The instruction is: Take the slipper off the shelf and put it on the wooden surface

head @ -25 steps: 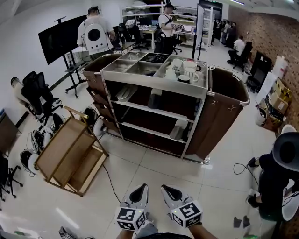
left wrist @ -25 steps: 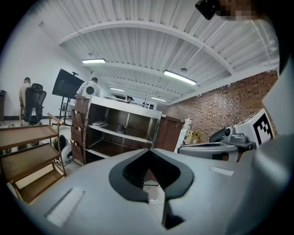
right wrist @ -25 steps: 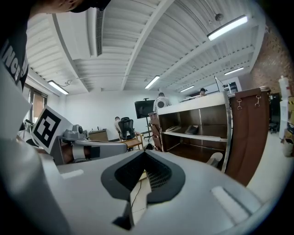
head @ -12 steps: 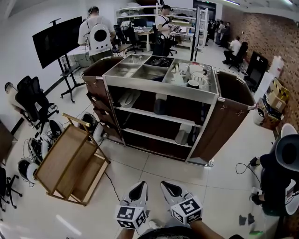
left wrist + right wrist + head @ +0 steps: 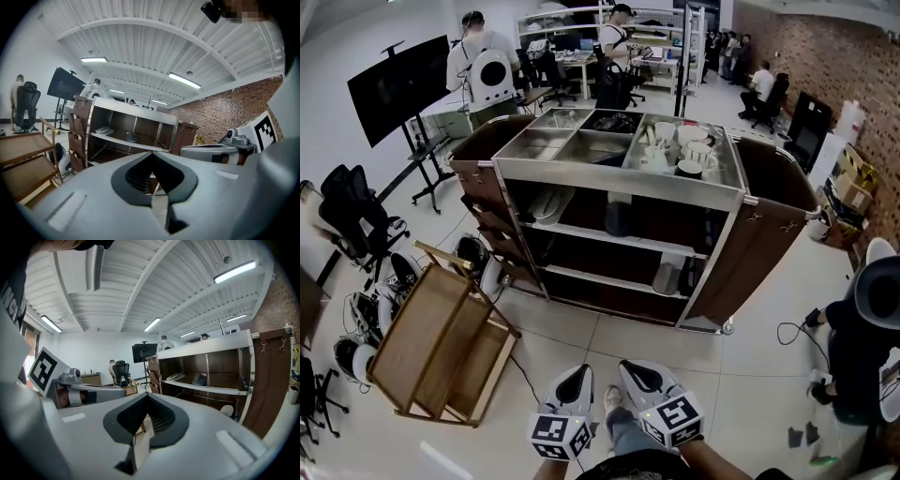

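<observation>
A pale slipper (image 5: 547, 201) lies on the left of the cart's upper shelf, also seen as the slipper (image 5: 102, 130) in the left gripper view and the slipper (image 5: 174, 376) in the right gripper view. The wooden rack (image 5: 439, 339) lies tipped on the floor left of the cart. My left gripper (image 5: 579, 376) and right gripper (image 5: 636, 370) are held side by side at the bottom of the head view, well short of the cart. Both point at it. The left gripper (image 5: 152, 155) and the right gripper (image 5: 146, 397) are each shut with nothing between the pads.
The steel-framed cart (image 5: 615, 172) has brown side bags, cups (image 5: 684, 150) on its top tray, a dark item (image 5: 616, 216) on the upper shelf and a white item (image 5: 667, 274) lower down. Office chairs (image 5: 352, 211), a cable (image 5: 522, 367) on the floor and a person (image 5: 862, 347) at right stand around.
The view and both grippers have advanced toward the cart, which sits larger and nearer. A foot now shows between the grippers. Both jaws stay shut.
</observation>
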Available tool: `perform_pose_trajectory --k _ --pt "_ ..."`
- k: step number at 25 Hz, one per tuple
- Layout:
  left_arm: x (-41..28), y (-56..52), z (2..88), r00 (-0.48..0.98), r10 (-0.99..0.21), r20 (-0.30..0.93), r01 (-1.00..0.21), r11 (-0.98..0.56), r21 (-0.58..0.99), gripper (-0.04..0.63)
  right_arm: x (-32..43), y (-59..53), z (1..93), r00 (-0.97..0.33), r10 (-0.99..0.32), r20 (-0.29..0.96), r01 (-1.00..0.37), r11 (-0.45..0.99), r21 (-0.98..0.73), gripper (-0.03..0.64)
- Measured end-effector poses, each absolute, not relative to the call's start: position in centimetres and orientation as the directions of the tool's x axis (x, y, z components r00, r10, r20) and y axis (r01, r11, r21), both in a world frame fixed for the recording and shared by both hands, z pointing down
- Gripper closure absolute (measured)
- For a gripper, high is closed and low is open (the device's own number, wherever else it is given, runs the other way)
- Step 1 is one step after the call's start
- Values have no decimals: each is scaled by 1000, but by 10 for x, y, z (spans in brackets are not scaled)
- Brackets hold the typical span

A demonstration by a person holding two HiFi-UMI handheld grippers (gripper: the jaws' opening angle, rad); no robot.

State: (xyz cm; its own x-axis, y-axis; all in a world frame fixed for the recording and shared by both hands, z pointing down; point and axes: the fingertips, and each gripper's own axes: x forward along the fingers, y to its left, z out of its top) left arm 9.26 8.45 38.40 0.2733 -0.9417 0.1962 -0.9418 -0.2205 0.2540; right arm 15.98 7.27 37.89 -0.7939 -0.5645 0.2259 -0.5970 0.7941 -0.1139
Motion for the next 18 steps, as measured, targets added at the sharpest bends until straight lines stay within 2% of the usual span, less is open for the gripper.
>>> perform_pose_trajectory --k 18 --pt "26 -83 369 248 -948 201 -956 -206 208 591 87 -97 364 -799 -568 197 -594 797 -114 617"
